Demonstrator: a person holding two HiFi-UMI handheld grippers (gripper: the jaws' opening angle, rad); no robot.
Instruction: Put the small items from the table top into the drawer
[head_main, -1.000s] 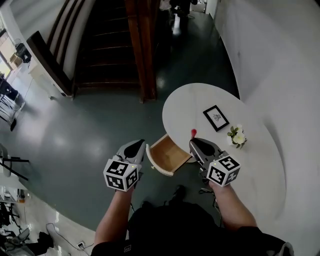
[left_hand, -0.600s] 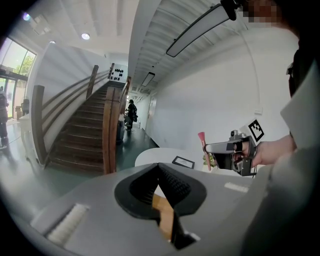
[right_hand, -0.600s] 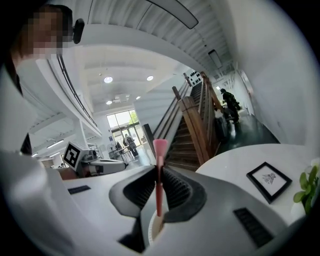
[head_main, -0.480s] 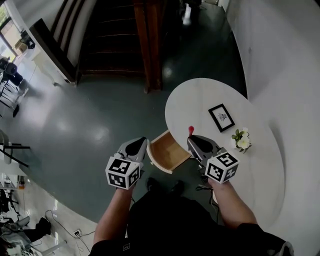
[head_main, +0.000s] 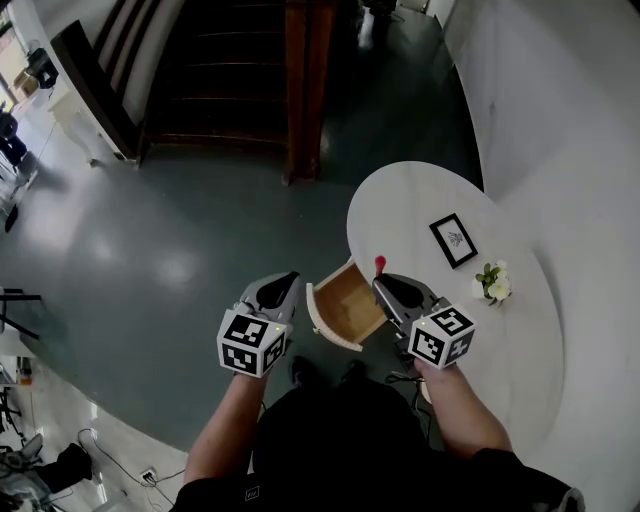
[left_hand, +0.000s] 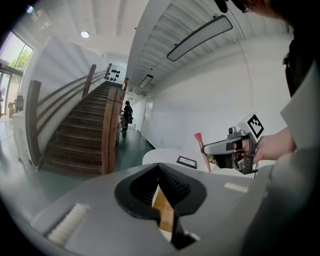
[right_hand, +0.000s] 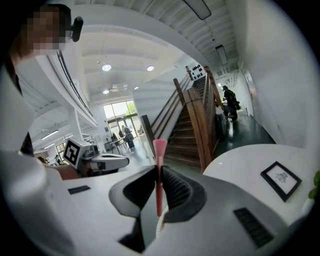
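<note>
1. Head view: the right gripper (head_main: 386, 284) pinches a pink stick (head_main: 380, 265) at the table (head_main: 420, 200) edge. The open drawer (head_main: 322, 318) lies just to its left, between it and the left gripper (head_main: 283, 283).
2. Left gripper view: the jaws are drawn together on nothing, and drawer wood (left_hand: 162, 205) shows through the slit below them. The stick (left_hand: 204, 152) stands off to the right.
3. Right gripper view: the jaws clamp the stick (right_hand: 160, 150) partway down its shaft. Its long axis is upright, so the drop likely needs a short move left and down.
</note>
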